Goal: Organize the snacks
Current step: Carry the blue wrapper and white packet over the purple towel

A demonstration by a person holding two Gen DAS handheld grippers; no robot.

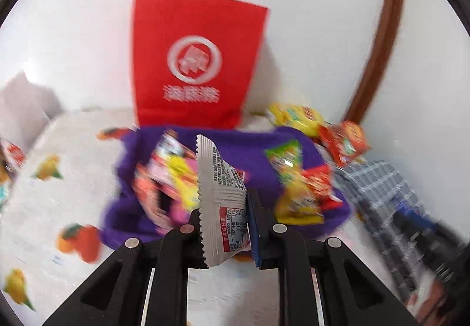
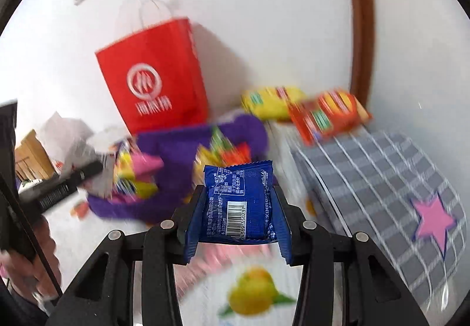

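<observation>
Already a lot of the work looks done: the soft purple felt basket (image 1: 258, 149) in the middle of both views is stuffed with bright snack packs. Some are not in it, though. A puffy yellow snack bag (image 2: 268, 101) and a red and orange snack bag (image 2: 329, 113) lie by the wall at the upper right, next to a grey checked cloth with a pink star (image 2: 382, 176). A tall red paper bag with white handles (image 1: 194, 61) stands right behind the basket.

Both hands have a pack right now. The left hand-held gripper (image 1: 226, 226) is squeezed tight on a thin silver and white snack packet with a zigzag edge (image 1: 220, 179), which stands up tall in front of the basket. The right hand-held gripper (image 2: 238, 214) hugs a dark blue snack packet with a barcode (image 2: 238, 199) by its two sides, held flat, back side up.

Both point down at a slant, toward the basket (the blur makes small things hard to read). My guess is these two packs go in next, and then the two bags by the wall.
</observation>
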